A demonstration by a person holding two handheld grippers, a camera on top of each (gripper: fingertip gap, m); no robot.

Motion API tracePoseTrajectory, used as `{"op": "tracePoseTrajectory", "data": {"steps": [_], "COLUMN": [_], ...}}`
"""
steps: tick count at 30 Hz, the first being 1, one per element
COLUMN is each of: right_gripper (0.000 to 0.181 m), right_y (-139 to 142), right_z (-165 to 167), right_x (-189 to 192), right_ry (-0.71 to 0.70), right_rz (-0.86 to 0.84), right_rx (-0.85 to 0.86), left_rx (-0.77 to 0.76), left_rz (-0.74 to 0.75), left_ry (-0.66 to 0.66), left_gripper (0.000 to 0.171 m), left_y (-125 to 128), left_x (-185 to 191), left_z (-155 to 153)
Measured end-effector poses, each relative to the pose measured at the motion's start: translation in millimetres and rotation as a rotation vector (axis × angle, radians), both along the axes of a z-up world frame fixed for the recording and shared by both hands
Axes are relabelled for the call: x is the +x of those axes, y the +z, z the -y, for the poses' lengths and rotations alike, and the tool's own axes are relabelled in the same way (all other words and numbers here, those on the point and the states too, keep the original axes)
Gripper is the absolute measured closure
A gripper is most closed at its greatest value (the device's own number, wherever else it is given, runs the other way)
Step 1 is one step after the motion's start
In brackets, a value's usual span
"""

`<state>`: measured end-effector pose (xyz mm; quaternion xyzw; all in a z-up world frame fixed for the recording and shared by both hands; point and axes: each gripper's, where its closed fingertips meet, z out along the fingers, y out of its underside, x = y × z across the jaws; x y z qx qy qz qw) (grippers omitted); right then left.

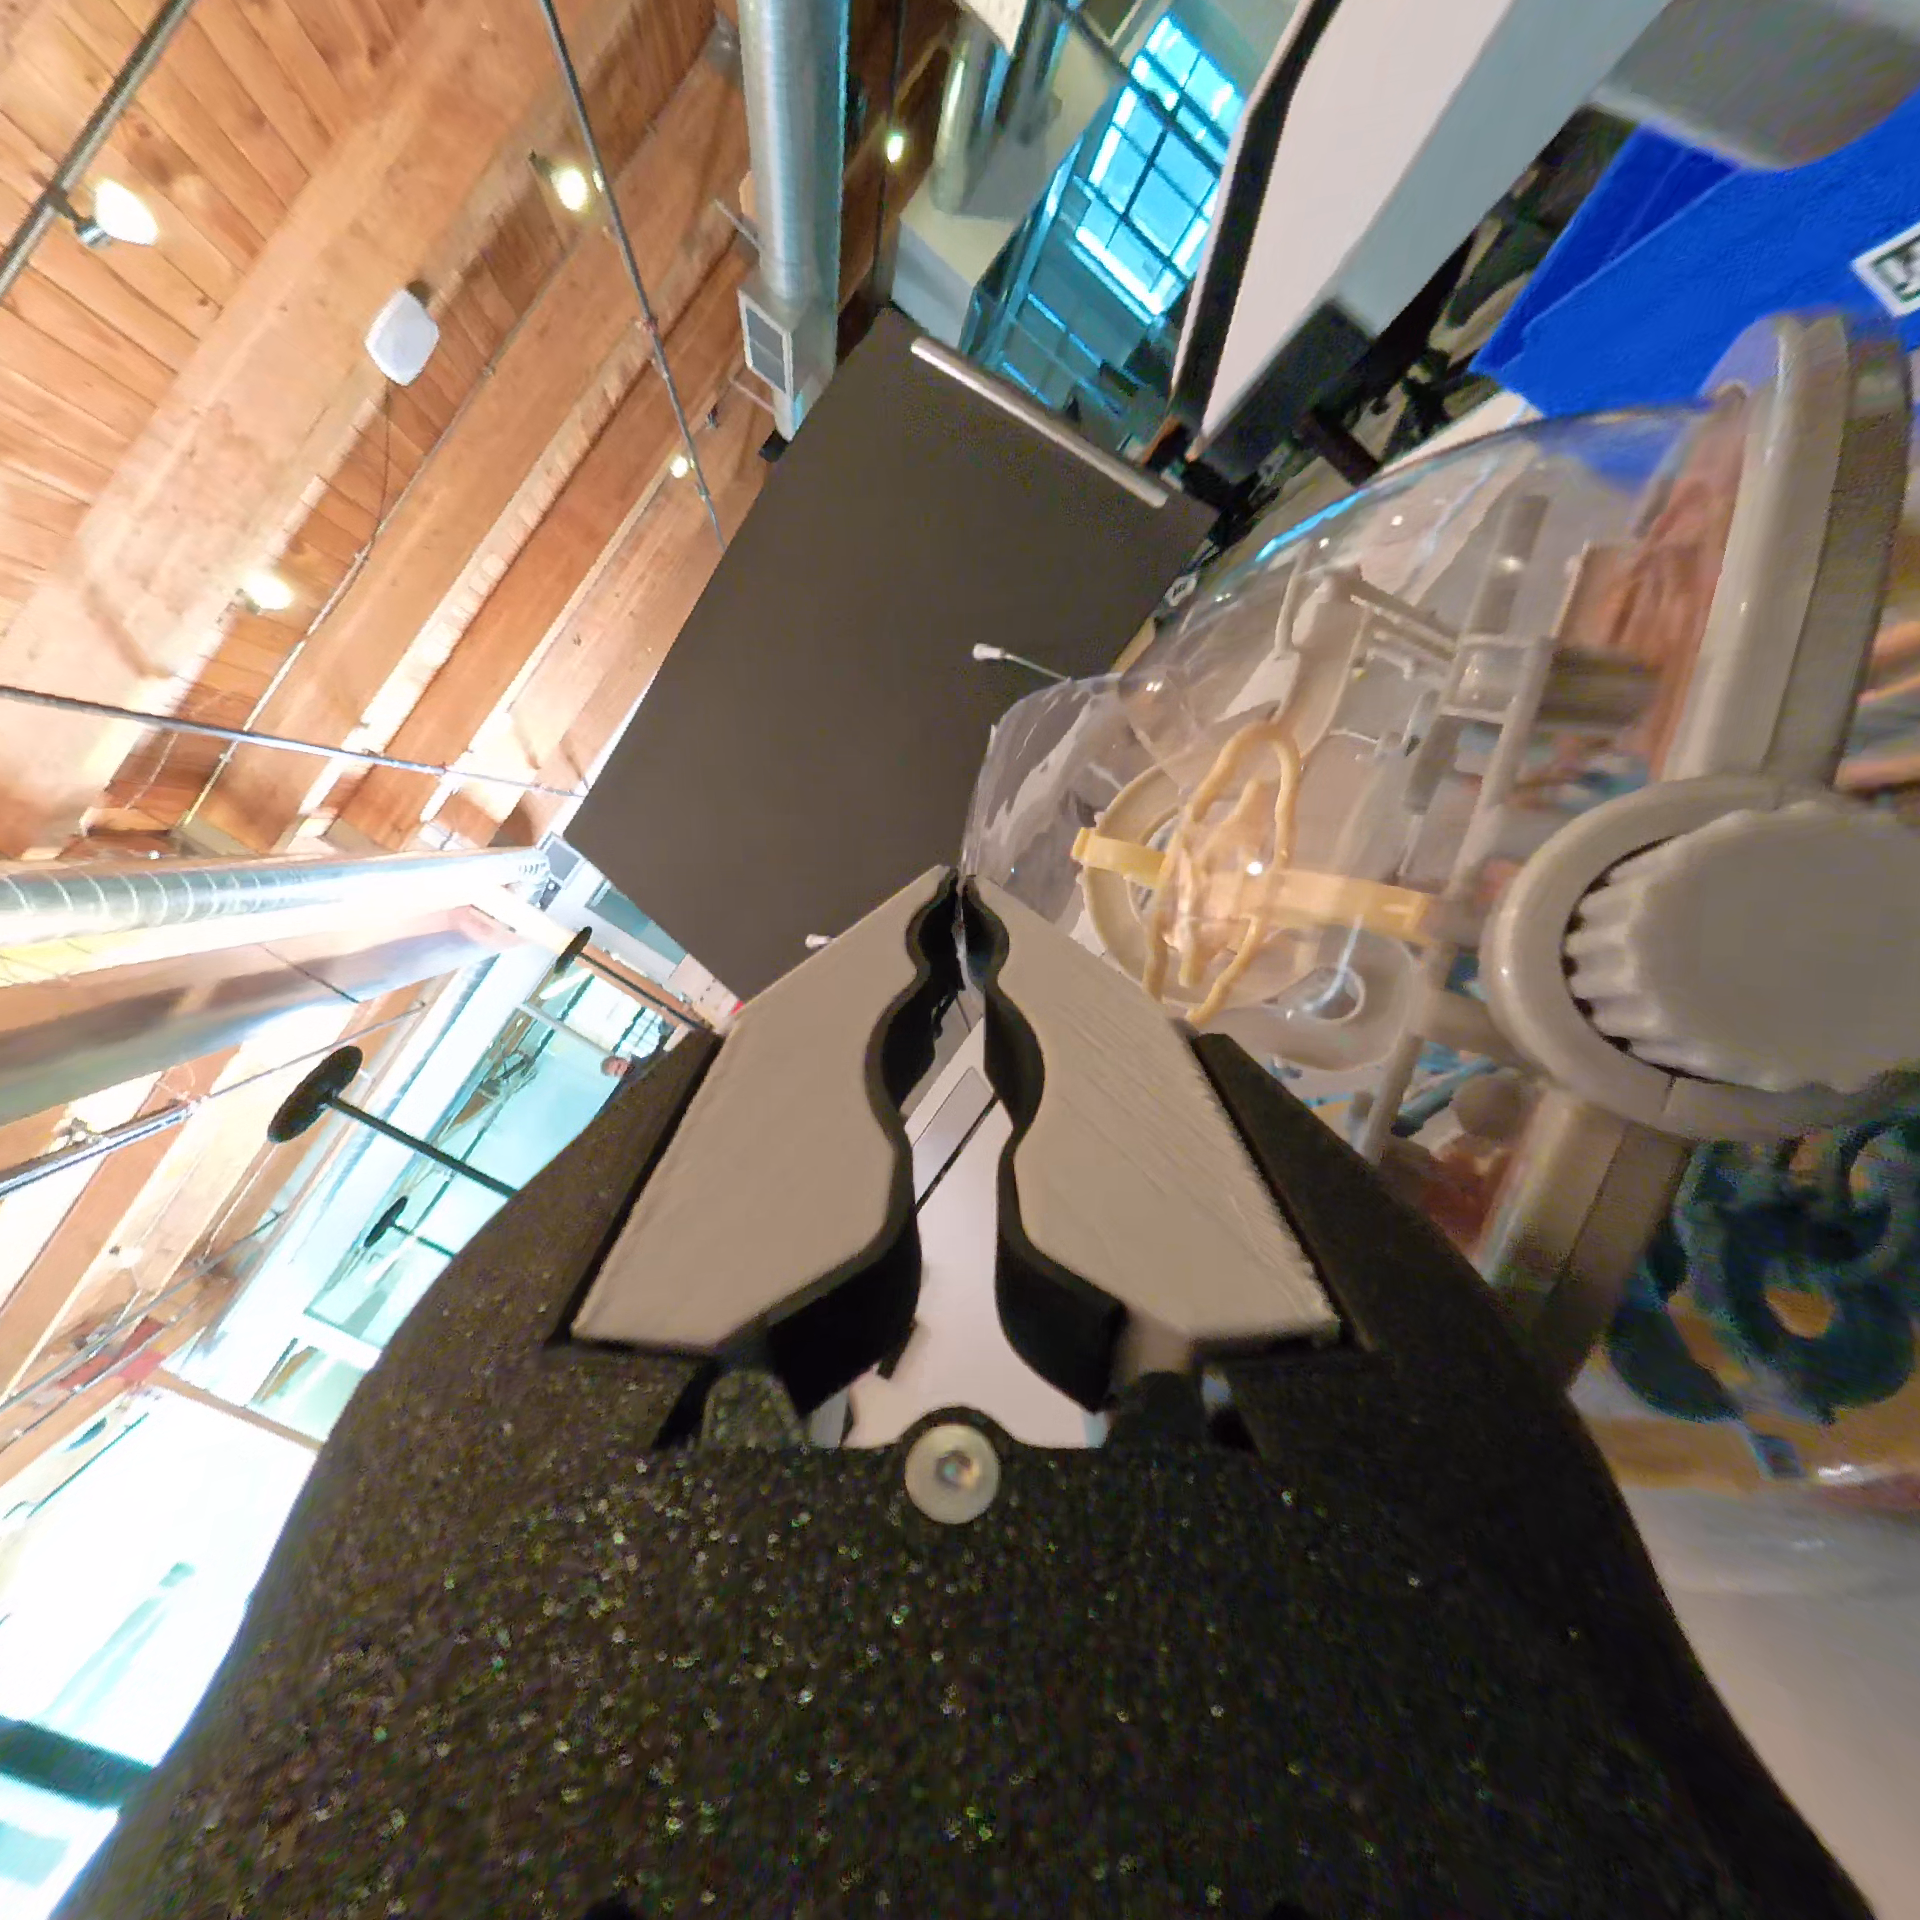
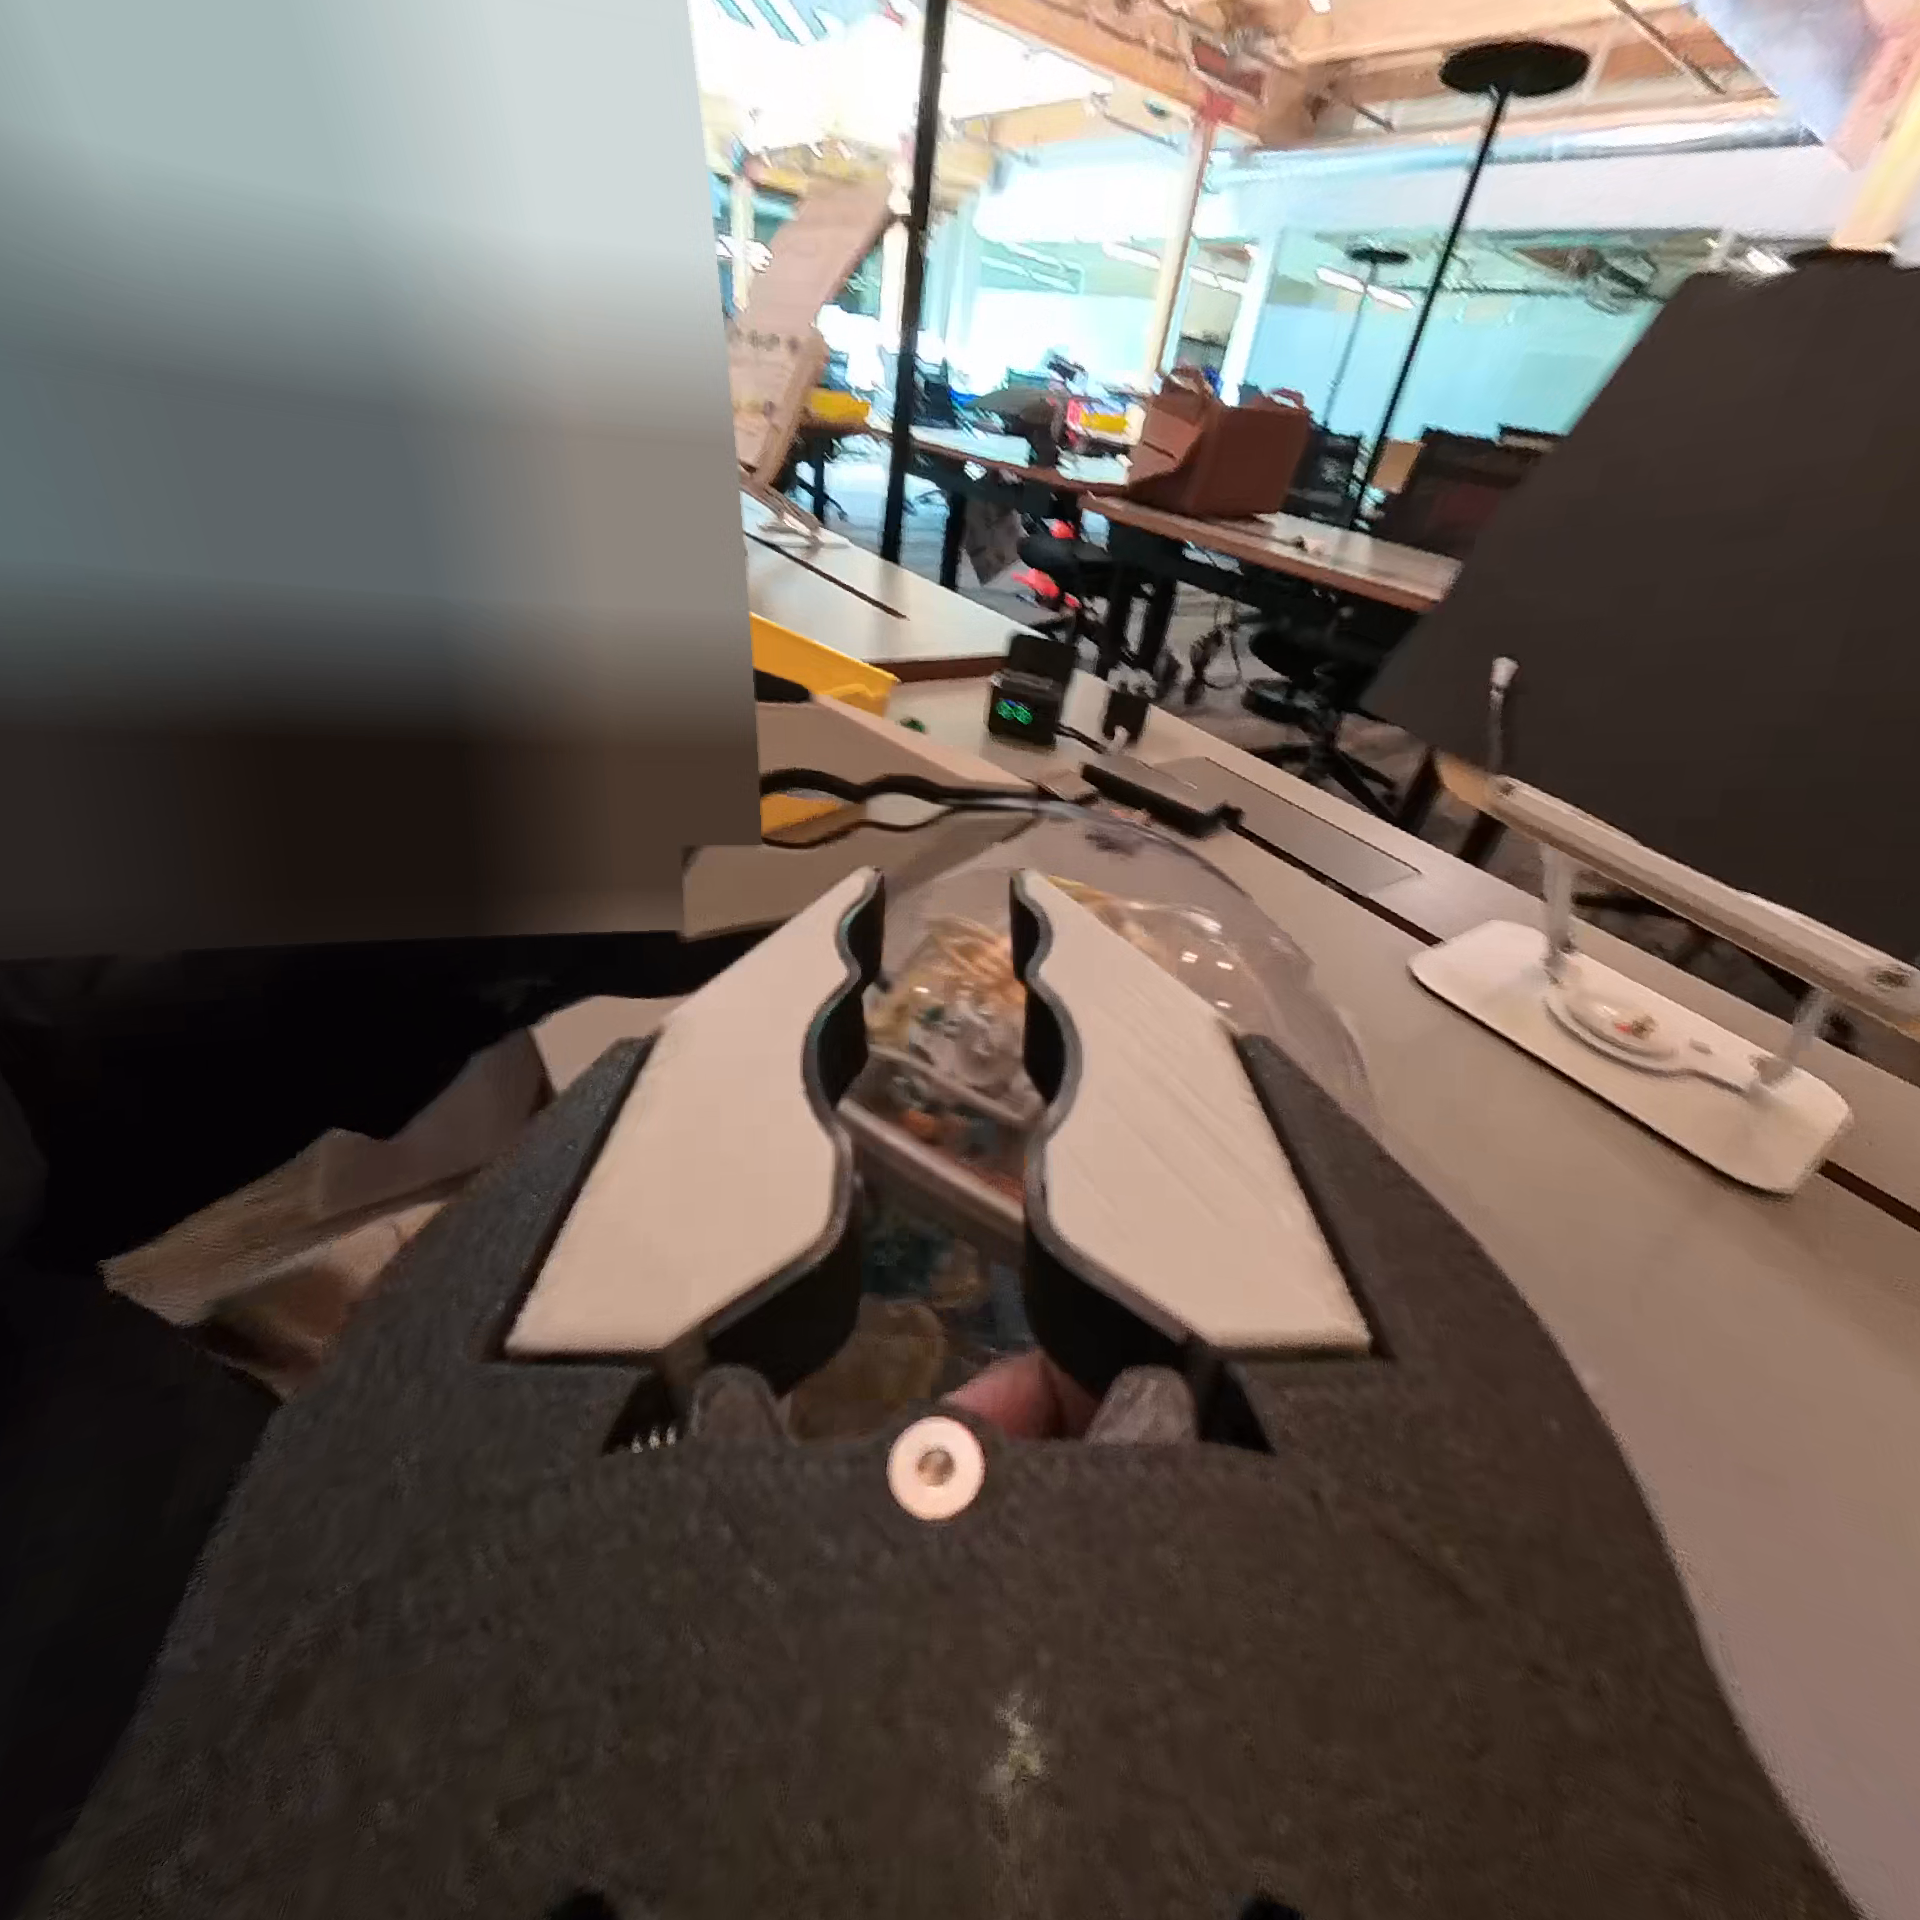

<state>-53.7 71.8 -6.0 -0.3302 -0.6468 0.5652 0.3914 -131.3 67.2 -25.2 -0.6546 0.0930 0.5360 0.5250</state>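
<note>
Beside clear dome (image 1: 1382, 665), left gripper (image 1: 961, 894) jaws pinched together; right gripper (image 2: 945, 894) jaws apart.

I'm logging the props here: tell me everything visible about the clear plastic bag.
The clear plastic bag is thin, glossy and crinkled, lying on its side. Through it show tan rubber bands and grey plastic parts. The left gripper is shut on its edge. In the right wrist view its domed end bulges beyond the open right gripper, over a pale table.
</note>
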Motion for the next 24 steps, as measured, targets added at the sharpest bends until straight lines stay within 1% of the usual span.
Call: {"op": "tracePoseTrajectory", "data": {"steps": [3,5,7,10,12,14,15,16,17,19,20,23,24], "right_gripper": [0.158,0.151,0.144,0.128,0.122,0.122,0.126,0.136,0.136,0.137,0.137,0.135,0.144], "right_y": [0.7,-6.5,-22.9,-52.7,-63.2,-60.3,-59.8,-61.7,-66.6,-67.3,-68.4,-65.3,-62.0], "right_z": [24.8,34.3,44.2,60.1,65.5,65.1,65.8,66.0,66.6,65.2,63.1,58.2,56.8], "right_x": [0.6,-5.9,-11.8,-17.2,-22.1,-30.5,-33.5,-37.2,-41.2,-48.5,-51.9,-58.3,-60.3], "right_ry": [0.056,0.047,0.071,0.173,0.219,0.194,0.183,0.176,0.181,0.18,0.196,0.281,0.297], "right_rz": [-0.027,-0.05,-0.056,-0.07,-0.127,-0.277,-0.356,-0.414,-0.446,-0.504,-0.496,-0.438,-0.423], "right_rx": [-0.002,0.067,0.179,0.338,0.405,0.5,0.568,0.64,0.711,0.792,0.808,0.727,0.693], "left_rx": [0.001,-0.008,-0.015,-0.021,-0.028,-0.033,-0.033,-0.036,-0.041,-0.058,-0.064,-0.065,-0.067], "left_rz": [-0.012,-0.027,-0.035,-0.014,0.011,0.037,0.044,0.049,0.051,0.043,0.042,0.097,0.12], "left_ry": [0.051,0.091,0.123,0.159,0.174,0.175,0.174,0.173,0.174,0.183,0.181,0.149,0.138], "left_gripper": [0.171,0.171,0.171,0.171,0.171,0.171,0.171,0.171,0.171,0.171,0.171,0.171,0.171], "left_y": [5.1,7.4,8.7,9.5,9.0,8.0,7.9,7.2,6.5,5.0,4.7,4.5,3.8], "left_x": [-10.4,-18.2,-26.3,-38.0,-44.8,-48.8,-50.0,-51.0,-52.1,-55.3,-56.5,-59.7,-60.8], "left_z": [5.5,9.5,14.8,24.6,29.9,33.0,33.7,33.8,33.7,33.4,32.8,29.8,28.1]}}
